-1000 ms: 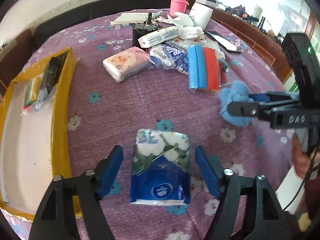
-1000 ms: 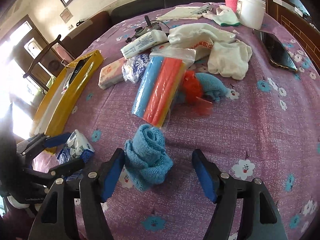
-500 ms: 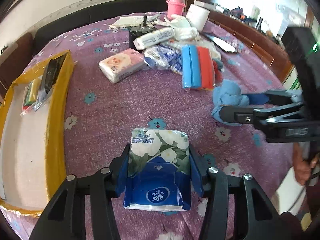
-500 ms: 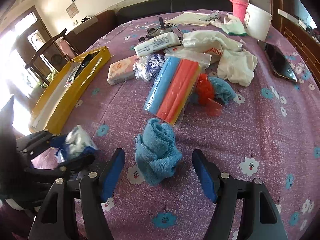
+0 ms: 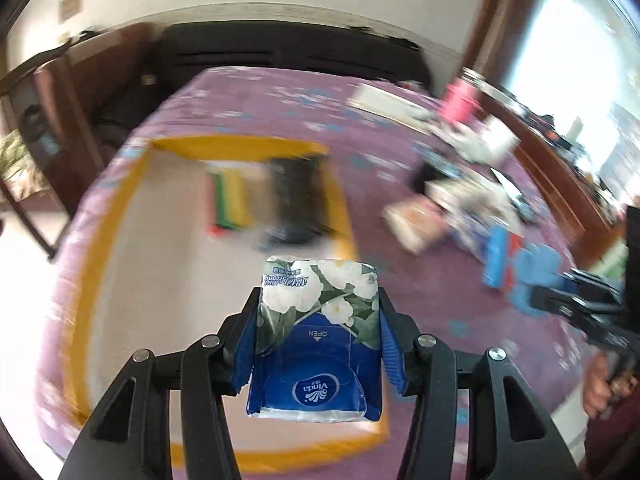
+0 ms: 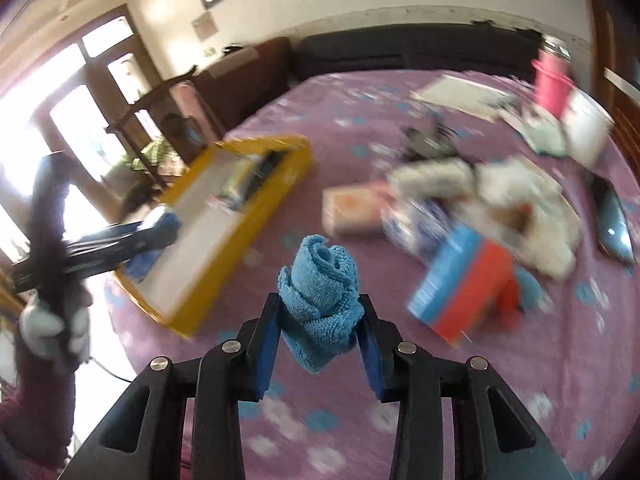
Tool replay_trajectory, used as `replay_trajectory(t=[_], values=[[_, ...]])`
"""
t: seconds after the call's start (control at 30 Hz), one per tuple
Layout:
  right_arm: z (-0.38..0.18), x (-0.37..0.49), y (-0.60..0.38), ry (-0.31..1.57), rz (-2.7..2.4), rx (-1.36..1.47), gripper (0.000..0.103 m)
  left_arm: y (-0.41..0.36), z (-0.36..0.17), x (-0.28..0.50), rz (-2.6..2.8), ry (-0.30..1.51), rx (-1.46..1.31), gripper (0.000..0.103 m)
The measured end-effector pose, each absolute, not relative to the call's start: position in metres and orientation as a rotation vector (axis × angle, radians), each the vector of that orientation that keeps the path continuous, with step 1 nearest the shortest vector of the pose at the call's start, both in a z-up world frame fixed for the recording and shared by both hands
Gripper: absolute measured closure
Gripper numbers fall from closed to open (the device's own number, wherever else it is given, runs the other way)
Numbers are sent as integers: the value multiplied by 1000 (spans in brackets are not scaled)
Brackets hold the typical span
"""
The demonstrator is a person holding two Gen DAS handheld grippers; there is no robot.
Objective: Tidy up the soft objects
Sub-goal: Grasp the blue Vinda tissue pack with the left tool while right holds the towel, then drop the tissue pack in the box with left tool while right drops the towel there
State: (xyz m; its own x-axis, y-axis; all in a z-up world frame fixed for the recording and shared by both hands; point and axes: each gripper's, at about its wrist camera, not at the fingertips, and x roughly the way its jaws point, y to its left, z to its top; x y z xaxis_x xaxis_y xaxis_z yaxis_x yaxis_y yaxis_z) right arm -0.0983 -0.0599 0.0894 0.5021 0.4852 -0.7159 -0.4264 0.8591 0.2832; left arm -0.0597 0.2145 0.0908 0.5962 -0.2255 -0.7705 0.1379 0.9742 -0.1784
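A Vinda tissue pack (image 5: 318, 332), white-flowered with a blue front, is being carried in the left gripper (image 5: 318, 344), whose blue pads are pressing its two long sides, jaws about half open around its width. It is hanging over the near right part of a yellow-rimmed tray (image 5: 140, 184), probably so it can be dropped inside. The tray is lying along the left edge of the table (image 6: 520, 380), which is covered by a purple flowered cloth.

One rolled blue towel (image 6: 320, 292) is being squeezed in the right gripper (image 6: 318, 340); its jaws have just been closing and are now nearly together on the cloth, lifting it clear of the table, apparently bound for the same tray. From the left view it is showing at the right edge.

In the tray's far end two items are lying, one dark packet (image 5: 296, 196) and one striped bundle (image 5: 230, 200), blurred. Toward the far right edge a heap of unsorted things is waiting: one blue-and-red foam bundle (image 6: 464, 280), one pink tissue pack (image 6: 352, 212), white cloths (image 6: 528, 204) and one pink flask (image 6: 554, 80).
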Motion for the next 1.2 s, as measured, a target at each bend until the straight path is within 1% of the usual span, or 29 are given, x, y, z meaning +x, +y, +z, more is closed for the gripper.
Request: replay_trajectory(t=[0.13, 0.3, 0.47, 0.5, 0.6, 0.63, 0.73, 0.77, 0.83, 0.87, 0.9, 1.1, 1.17, 1.2], values=[[103, -73, -9, 866, 619, 34, 63, 257, 84, -13, -153, 947, -188, 52], [99, -37, 54, 891, 682, 19, 63, 300, 60, 42, -66, 996, -250, 52], [90, -5, 110, 908, 694, -32, 62, 320, 44, 84, -24, 1003, -314, 51], [88, 3, 121, 915, 692, -45, 62, 323, 44, 88, -14, 994, -333, 50], [81, 19, 143, 929, 677, -74, 62, 340, 43, 94, -10, 976, -436, 37], [78, 24, 149, 931, 668, -84, 62, 343, 44, 93, -9, 972, -457, 35], [70, 40, 158, 938, 634, -82, 60, 347, 47, 83, -12, 947, -458, 34], [69, 42, 159, 927, 613, -83, 59, 347, 49, 78, -10, 937, -451, 34], [67, 49, 161, 910, 597, -89, 44, 347, 53, 66, -12, 914, -450, 32], [67, 52, 161, 906, 590, -90, 32, 347, 54, 61, -20, 905, -456, 32], [68, 53, 158, 900, 584, -73, 29, 346, 56, 55, -29, 896, -461, 32], [94, 37, 117, 842, 556, 10, 28, 320, 78, 20, -88, 847, -386, 31], [102, 27, 92, 815, 527, 14, 26, 303, 87, 8, -128, 836, -351, 29], [105, 22, 76, 800, 502, 18, 25, 291, 93, -1, -156, 827, -323, 25]])
